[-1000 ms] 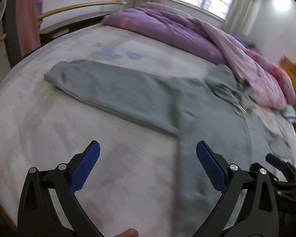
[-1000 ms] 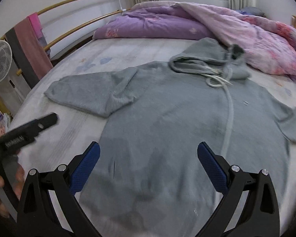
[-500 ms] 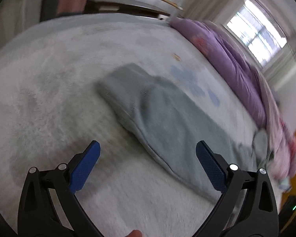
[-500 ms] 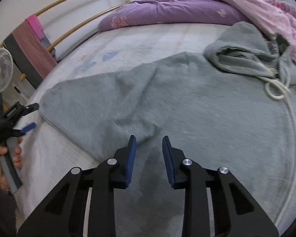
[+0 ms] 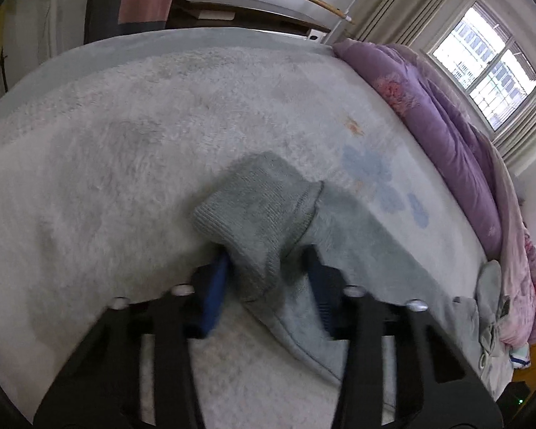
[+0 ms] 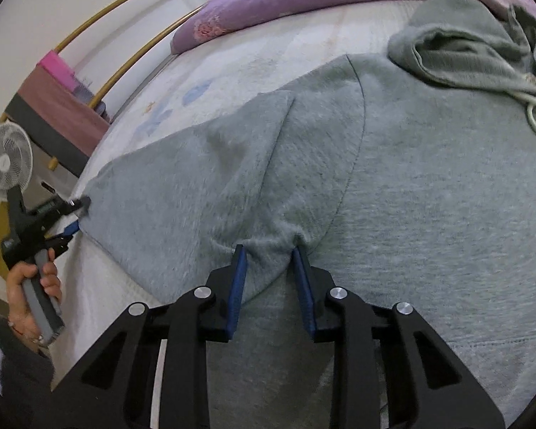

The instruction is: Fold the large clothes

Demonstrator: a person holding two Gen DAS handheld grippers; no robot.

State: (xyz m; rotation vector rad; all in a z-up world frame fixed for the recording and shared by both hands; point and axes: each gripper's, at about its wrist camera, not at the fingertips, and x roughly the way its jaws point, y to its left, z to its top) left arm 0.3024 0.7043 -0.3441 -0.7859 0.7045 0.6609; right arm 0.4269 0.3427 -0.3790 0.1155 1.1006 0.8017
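Between closing left fingers (image 5: 228, 268): ribbed cuff (image 5: 257, 211) of soft grey hooded sweatshirt (image 6: 428, 214). Between right fingers (image 6: 239, 275): pinched grey underarm fold, held tight on fluffy white bed (image 5: 107, 143).

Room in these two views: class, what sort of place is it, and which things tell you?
Most likely a bedroom: a wide bed with a purple quilt bunched along it, a curtained window, and a standing fan beside the bed.

A grey hoodie (image 6: 411, 196) lies spread flat on the bed, hood bunched, one sleeve outstretched
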